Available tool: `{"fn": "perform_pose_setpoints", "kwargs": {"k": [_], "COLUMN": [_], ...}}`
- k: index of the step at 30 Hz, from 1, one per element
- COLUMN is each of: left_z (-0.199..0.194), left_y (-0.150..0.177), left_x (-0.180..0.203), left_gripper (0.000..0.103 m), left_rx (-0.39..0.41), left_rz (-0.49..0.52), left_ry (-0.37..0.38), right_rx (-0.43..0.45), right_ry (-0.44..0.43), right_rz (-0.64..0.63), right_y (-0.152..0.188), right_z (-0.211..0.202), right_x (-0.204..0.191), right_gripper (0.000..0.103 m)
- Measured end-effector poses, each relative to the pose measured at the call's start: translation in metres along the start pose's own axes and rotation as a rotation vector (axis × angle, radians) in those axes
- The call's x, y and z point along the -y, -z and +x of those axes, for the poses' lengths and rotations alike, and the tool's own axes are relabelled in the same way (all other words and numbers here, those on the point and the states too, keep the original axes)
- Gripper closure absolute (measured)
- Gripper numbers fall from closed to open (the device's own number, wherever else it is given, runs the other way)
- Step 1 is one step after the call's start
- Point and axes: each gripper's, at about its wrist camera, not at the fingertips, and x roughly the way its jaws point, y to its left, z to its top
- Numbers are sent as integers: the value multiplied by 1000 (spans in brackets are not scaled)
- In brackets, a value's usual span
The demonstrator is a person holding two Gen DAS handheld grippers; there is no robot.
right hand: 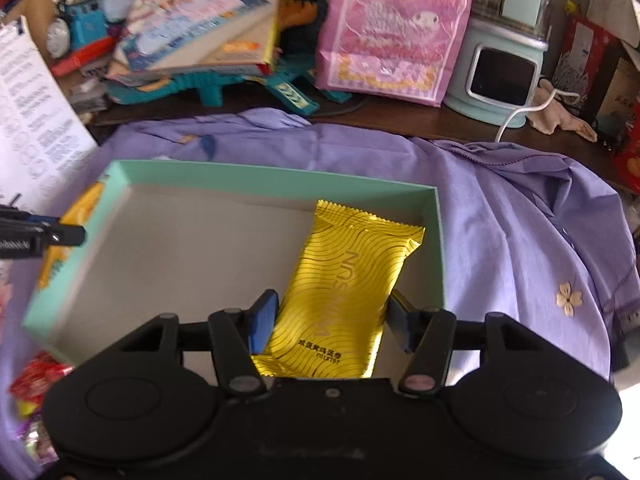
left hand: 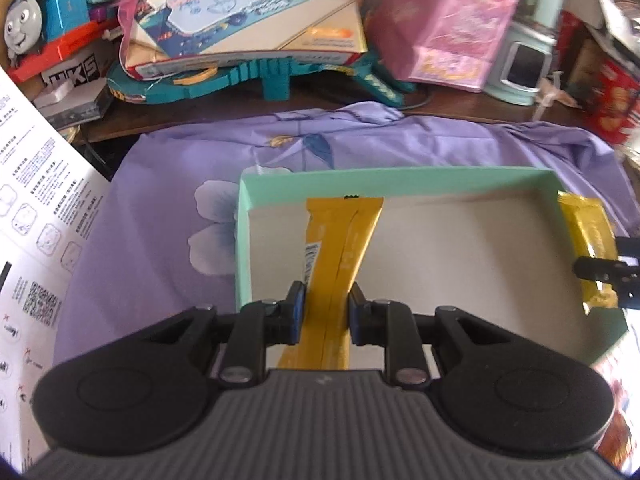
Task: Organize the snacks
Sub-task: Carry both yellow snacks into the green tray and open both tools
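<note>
Setting: cluttered desk draped in a purple floral cloth, with a toy train, a pink gift bag and a pale blue appliance ranged behind the mint-green box.
Box: shallow open cardboard tray, white inside, sitting on the cloth.
Left gripper: blue pads pinched tight on the narrow edges of 1 gold snack packet, seam side up, its far end resting over the box's far left wall.
Right gripper: closed across the width of a 2nd gold packet, printed face up, held over the box's right interior, near the right wall.
Handling: likely light foil pouches, slick and crinkly, soft-walled around what may be a brittle filling.
Grip advice: hold low on the body across the width with gentle pressure; the crimped ends would probably slip.
Risk: hard squeezing could crush the contents.
</note>
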Motion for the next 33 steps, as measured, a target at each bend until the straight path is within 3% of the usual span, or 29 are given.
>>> {"fn": "perform_pose_setpoints", "kwargs": {"k": [6, 11, 13, 15, 16, 18, 19, 26, 33], "left_z": [36, 53, 52, 49, 47, 43, 39, 5, -30], "left_y": [-24, -26, -25, -24, -23, -24, -24, -17, 14], "left_x": [-3, -2, 1, 7, 9, 12, 13, 18, 27], "left_gripper": [82, 82, 75, 42, 40, 22, 17, 5, 2], "left_rx": [-9, -21, -4, 24, 38, 43, 50, 80, 75], "left_rz": [1, 7, 17, 40, 50, 52, 54, 64, 93], "left_ry": [-48, -76, -94, -139, -132, -145, -158, -142, -114], "right_rx": [-32, -43, -32, 0, 16, 42, 53, 68, 109], "right_ry": [-5, 1, 4, 2, -10, 6, 10, 5, -18], "right_rz": [-22, -46, -46, -23, -4, 12, 19, 72, 119], "right_y": [-16, -21, -22, -25, -25, -26, -25, -17, 10], "right_z": [51, 69, 70, 68, 65, 60, 56, 26, -21], "right_x": [19, 25, 27, 29, 30, 29, 28, 25, 11], "right_gripper": [45, 43, 34, 18, 13, 1, 0, 0, 0]}}
